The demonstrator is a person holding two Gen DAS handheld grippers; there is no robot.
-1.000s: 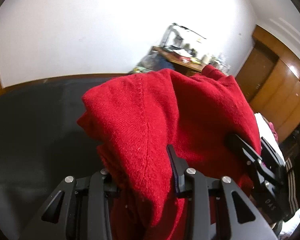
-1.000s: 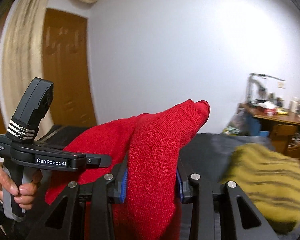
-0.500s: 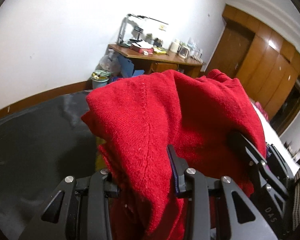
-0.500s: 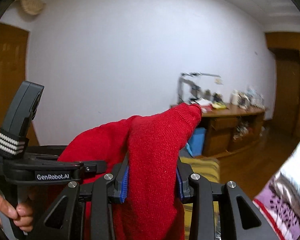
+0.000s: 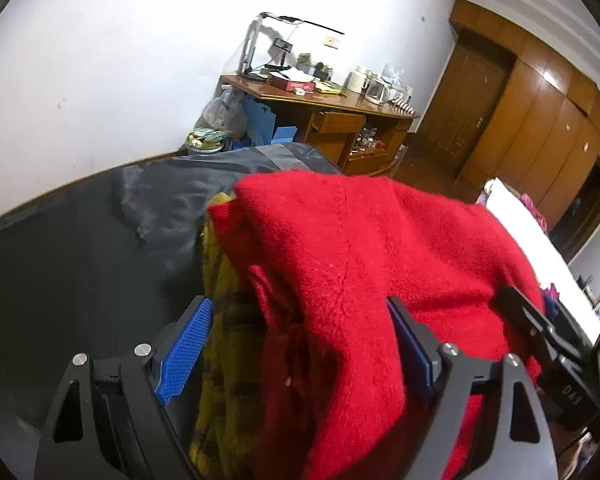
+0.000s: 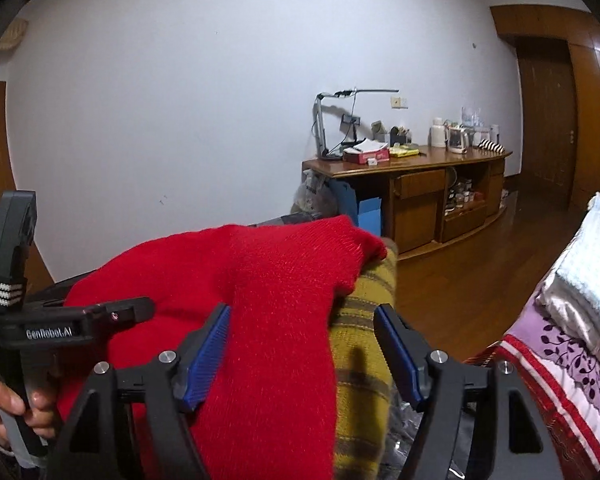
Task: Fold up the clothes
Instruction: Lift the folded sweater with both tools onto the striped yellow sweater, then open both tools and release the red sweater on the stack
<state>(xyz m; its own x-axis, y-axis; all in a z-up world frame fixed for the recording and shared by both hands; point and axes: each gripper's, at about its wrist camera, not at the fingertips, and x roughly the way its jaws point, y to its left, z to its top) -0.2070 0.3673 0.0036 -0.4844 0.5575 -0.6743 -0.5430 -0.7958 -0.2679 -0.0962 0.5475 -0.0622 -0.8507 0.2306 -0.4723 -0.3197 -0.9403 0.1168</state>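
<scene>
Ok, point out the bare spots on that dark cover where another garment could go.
Free: the dark cover left of the yellow striped garment, out to the white wall. Crowded: the red sweater lies over the yellow one, between the opening fingers of the left gripper and right gripper.

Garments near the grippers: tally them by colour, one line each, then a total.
Red: 1, the red sweater lying between the opening jaws of both grippers.
Yellow-olive with dark stripes: 1, the striped garment under the red one.
Total: 2
</scene>
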